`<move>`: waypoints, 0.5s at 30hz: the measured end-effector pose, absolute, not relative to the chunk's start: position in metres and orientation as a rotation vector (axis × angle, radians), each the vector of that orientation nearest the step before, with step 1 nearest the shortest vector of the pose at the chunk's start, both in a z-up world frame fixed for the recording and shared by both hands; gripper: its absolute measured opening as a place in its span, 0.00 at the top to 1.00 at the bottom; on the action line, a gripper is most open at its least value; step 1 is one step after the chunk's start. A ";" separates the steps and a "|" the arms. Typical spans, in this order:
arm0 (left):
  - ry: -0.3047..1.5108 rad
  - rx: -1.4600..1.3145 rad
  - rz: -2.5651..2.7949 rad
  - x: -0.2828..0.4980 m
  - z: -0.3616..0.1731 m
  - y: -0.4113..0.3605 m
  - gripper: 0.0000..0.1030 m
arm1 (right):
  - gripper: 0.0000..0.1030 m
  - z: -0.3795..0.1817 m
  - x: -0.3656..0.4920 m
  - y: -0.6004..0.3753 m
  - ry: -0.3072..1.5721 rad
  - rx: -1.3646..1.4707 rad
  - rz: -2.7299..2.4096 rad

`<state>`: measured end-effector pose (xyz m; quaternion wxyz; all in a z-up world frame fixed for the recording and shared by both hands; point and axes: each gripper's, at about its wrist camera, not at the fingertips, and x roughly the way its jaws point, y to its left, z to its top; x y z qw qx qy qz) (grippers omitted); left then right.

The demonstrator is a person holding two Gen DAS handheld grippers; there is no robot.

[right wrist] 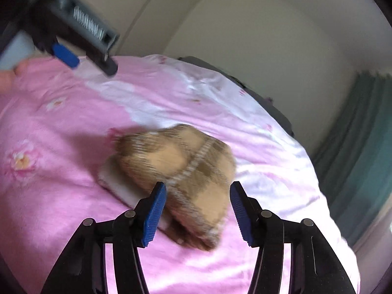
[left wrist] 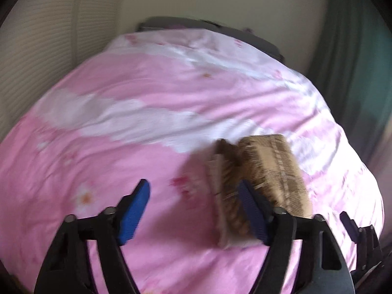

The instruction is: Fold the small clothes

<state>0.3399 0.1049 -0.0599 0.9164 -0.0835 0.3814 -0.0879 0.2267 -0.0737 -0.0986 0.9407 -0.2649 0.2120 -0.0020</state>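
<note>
A small tan and brown plaid garment (right wrist: 186,174) lies folded in a bundle on the pink bed cover (right wrist: 61,122). My right gripper (right wrist: 198,210) is open, its blue pads on either side of the bundle's near end, just above it. In the left wrist view the garment (left wrist: 264,171) lies to the right, behind the right blue fingertip (left wrist: 250,208). My left gripper (left wrist: 193,210) is open and empty over the bare cover. It also shows in the right wrist view (right wrist: 73,49), raised at the top left. Both views are motion-blurred.
The pink and white flowered cover (left wrist: 147,112) spreads over the whole bed. A dark headboard (left wrist: 171,23) and cream wall lie behind. A green curtain (right wrist: 362,147) hangs to the right. The right gripper's tip (left wrist: 352,227) shows at the left view's right edge.
</note>
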 end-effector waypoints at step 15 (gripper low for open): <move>0.981 -0.102 -0.453 0.472 -0.126 0.044 0.85 | 0.47 -0.095 0.278 -0.162 0.471 -0.189 -0.163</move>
